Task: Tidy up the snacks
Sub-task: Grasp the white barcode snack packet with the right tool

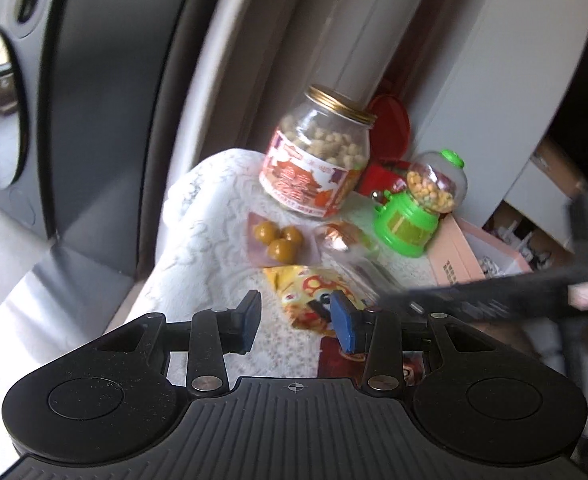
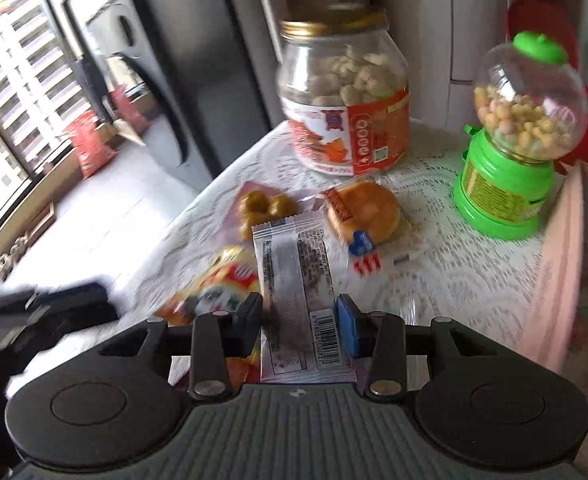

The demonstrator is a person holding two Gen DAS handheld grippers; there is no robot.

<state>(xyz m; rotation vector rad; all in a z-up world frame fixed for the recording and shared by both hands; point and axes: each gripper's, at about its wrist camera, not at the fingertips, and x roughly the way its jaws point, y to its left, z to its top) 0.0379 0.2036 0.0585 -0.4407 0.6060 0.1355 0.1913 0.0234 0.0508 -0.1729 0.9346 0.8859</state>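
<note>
White lace cloth covers the counter. Right gripper pinches a flat silver packet by its edges above the other snacks; left gripper hangs parted and empty over a yellow bag. Judgement: keep the pinch firm, carry toward the pink box. Box interior is cut off; packet print is blurred.

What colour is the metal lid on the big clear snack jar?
Gold; the screw lid shows best in the left wrist view.
</note>
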